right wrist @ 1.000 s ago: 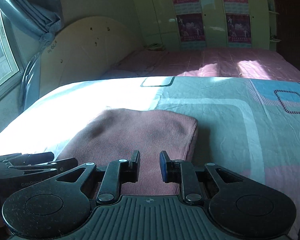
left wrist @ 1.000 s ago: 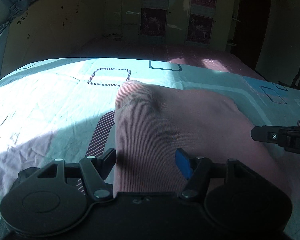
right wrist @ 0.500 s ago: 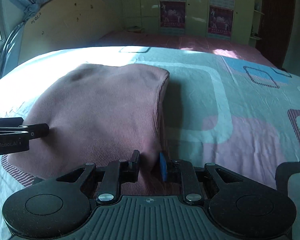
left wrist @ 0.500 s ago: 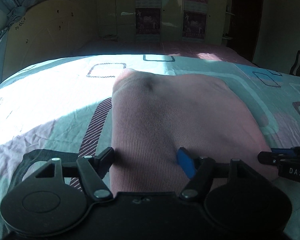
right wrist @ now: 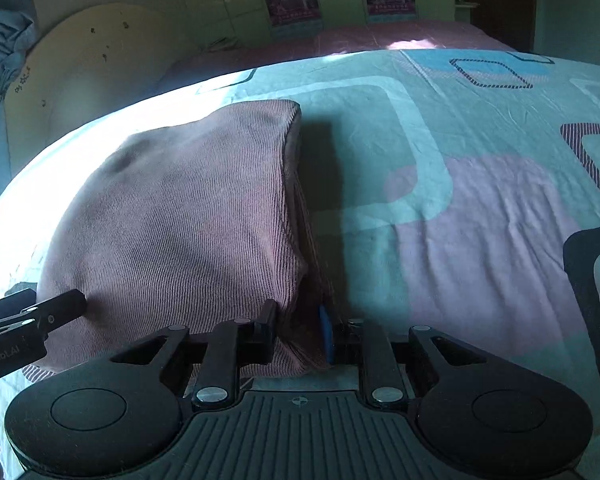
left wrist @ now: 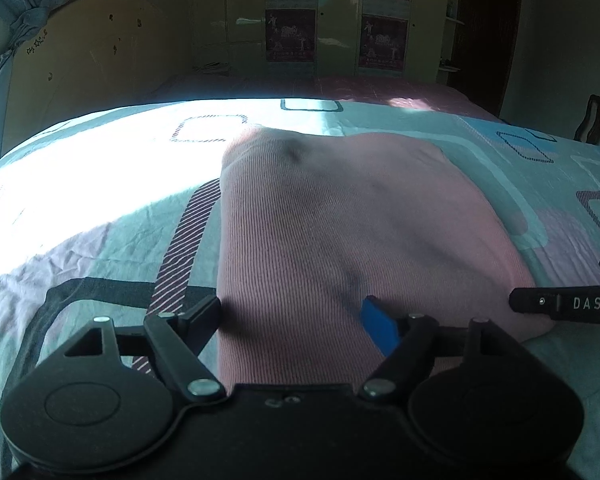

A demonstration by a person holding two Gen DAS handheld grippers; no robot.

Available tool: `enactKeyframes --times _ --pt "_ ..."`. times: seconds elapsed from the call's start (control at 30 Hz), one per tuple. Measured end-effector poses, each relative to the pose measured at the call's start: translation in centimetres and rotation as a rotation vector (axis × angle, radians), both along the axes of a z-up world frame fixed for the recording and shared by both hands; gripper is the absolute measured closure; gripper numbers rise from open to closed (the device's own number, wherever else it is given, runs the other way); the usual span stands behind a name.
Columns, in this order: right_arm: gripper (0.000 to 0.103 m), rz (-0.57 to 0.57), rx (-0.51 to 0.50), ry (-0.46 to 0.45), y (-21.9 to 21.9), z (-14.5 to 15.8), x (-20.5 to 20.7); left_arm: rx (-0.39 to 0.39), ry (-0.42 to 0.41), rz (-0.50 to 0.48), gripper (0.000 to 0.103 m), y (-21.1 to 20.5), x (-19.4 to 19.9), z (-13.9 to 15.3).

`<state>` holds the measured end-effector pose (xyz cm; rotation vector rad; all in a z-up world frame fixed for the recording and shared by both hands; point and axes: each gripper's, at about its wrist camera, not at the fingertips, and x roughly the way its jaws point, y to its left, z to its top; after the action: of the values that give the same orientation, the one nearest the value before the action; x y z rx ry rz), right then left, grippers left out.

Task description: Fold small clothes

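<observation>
My left claw (left wrist: 290, 316) stands wide open, its fingers straddling the near left corner of the pink ribbed garment (left wrist: 340, 224), which lies folded on the patterned bedsheet (left wrist: 100, 208) of the bed. My right claw (right wrist: 298, 330) is pinched onto the near right edge of the same garment (right wrist: 180, 232), cloth bunched between the black finger and the blue pad (right wrist: 326, 334). From each wrist view the other claw's tip shows at the garment's near edge; sunlight falls across the sheet's far left part, the headboard (left wrist: 88, 72) beyond.
</observation>
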<state>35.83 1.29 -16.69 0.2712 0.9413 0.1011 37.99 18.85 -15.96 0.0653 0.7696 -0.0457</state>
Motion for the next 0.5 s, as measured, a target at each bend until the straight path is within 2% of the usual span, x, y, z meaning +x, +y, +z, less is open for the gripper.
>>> enactKeyframes --times 0.03,0.13,0.2,0.27,0.33,0.5 --pt "0.082 -0.006 0.003 -0.015 0.1 0.4 -0.2 0.005 0.01 0.002 0.025 0.1 0.1 -0.5" --pt "0.082 -0.014 -0.006 -0.128 0.9 2.3 -1.7 -0.062 0.032 0.037 0.021 1.1 0.4 -1.0" --pt "0.082 0.01 0.015 -0.164 1.3 2.6 -1.8 -0.057 0.03 0.036 0.02 1.1 0.5 -0.9" --pt "0.082 0.033 -0.025 -0.124 2.2 1.7 -1.3 -0.044 0.023 0.035 0.02 0.8 0.4 -0.8" --pt "0.082 0.045 -0.066 -0.025 2.5 -0.4 -0.3 -0.049 0.022 0.04 0.02 0.7 0.3 -0.6" --pt "0.082 0.051 -0.012 -0.052 1.3 0.6 -1.3 -0.06 0.03 0.065 0.0 0.3 -0.3 0.2"
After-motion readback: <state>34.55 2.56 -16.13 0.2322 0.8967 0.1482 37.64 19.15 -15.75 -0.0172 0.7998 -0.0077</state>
